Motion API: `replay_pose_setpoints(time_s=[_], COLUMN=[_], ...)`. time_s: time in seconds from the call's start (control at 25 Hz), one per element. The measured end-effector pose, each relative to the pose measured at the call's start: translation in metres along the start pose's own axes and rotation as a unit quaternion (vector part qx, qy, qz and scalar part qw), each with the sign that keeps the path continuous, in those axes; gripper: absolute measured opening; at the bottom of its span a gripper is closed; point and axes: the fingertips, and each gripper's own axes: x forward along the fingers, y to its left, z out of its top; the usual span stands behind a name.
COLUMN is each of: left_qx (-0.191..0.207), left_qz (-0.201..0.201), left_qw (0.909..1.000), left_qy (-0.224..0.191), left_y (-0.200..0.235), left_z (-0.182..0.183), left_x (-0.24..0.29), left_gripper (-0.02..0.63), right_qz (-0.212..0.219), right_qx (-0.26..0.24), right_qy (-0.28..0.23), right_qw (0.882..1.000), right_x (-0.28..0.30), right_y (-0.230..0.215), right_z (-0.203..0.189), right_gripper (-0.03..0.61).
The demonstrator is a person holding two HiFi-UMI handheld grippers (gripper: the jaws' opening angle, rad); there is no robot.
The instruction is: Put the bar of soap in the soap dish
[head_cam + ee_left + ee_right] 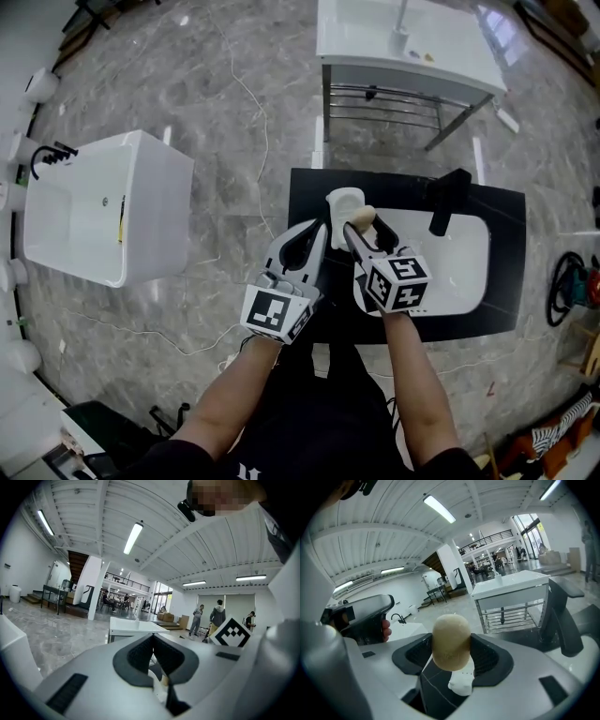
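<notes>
Tan and rounded, the bar of soap [451, 641] is clamped between the fingers [490, 660] of the right gripper [360, 232] and stands on end above them. Pickup is therefore complete; placement is not.

The white soap dish [342, 201] rests on the black worktop [506, 262], just left of the white basin [459, 262]. In the head view the bar overlaps the dish's near right edge. In the right gripper view the dish shows beneath the bar, through the gap between the fingers. Whether the bar touches the dish cannot be told, but it appears to be held clear of it.

The left gripper [311, 239] sits just beside the dish on its left. Its fingers [140, 654] are pressed together with nothing between them.

Remaining steps, as judged:
1. Lower the bar into the hollow of the dish.
2. Spread the right fingers to release it.
3. Draw the gripper clear.
</notes>
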Motion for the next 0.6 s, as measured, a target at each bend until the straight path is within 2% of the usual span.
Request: replay_pose_setpoints(time_s=[0.28, 0.6], left_qx=[-0.008, -0.021], left_qz=[-0.013, -0.013], left_qw=[0.9997, 0.9992], left_qy=[0.018, 0.031], left_y=[0.026, 0.049], left_z=[-0.033, -0.047], left_x=[0.017, 0.025], left_gripper=[0.008, 0.008], right_qz=[-0.028, -0.076], right_qx=[0.004, -0.006], right_qy=[0.029, 0.069], right_qw=[0.999, 0.995], right_x=[0.031, 0.056], right_y=[-0.012, -0.024], right_z=[-0.02, -0.036], right_gripper=[0.258, 0.258])
